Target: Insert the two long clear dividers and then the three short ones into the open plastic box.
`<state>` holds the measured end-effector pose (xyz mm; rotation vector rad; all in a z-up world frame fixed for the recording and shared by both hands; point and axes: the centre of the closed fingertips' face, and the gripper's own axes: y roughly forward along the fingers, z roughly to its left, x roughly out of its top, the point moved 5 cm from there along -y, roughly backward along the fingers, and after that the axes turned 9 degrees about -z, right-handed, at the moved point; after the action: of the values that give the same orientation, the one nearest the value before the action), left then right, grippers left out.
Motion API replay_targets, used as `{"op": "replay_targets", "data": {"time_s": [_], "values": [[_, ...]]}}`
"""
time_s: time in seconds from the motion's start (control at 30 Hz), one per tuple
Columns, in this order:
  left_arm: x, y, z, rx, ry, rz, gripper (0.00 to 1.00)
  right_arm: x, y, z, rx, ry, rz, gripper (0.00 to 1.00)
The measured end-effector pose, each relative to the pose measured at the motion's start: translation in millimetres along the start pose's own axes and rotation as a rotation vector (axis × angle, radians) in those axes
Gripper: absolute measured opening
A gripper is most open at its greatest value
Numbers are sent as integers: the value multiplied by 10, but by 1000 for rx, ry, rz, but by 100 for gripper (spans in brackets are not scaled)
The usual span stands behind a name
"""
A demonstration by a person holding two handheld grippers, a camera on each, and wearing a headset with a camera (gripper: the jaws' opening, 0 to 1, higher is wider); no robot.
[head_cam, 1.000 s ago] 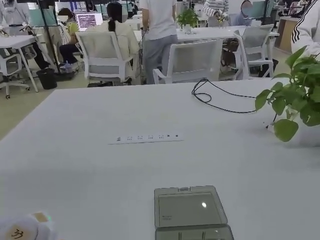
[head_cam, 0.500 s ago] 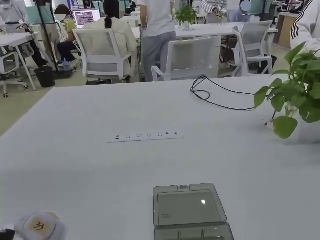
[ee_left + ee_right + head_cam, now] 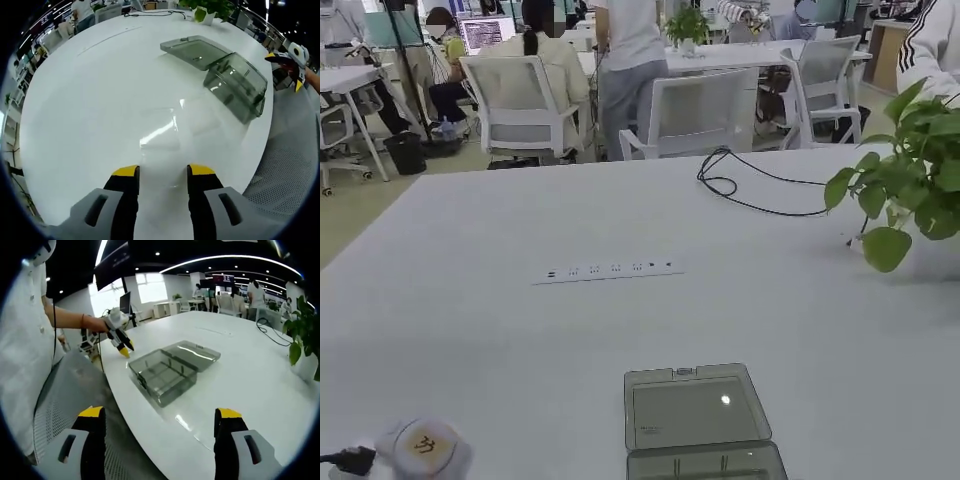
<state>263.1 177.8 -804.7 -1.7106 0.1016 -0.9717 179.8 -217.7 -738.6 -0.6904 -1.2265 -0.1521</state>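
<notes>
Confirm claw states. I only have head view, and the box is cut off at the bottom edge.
Observer: Left claw is open and empty, over the white table.
Operator: Right?
Observer: Right claw is open wide and empty, at the table's near edge, facing the plastic box.
Operator: Dividers?
Observer: Faint clear sheets lie flat on the table just ahead of the left claw, short of the box. I can't tell the count.
</notes>
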Motion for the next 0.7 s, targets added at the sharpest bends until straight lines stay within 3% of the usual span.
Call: {"op": "replay_targets", "data": {"time_s": [0.27, 0.7], "values": [[14, 5, 2, 21, 47, 44, 32, -8, 0, 1, -3, 4, -5, 91], [30, 8, 14, 30, 37, 85, 32, -20, -1, 7, -3, 5, -6, 90]]}}
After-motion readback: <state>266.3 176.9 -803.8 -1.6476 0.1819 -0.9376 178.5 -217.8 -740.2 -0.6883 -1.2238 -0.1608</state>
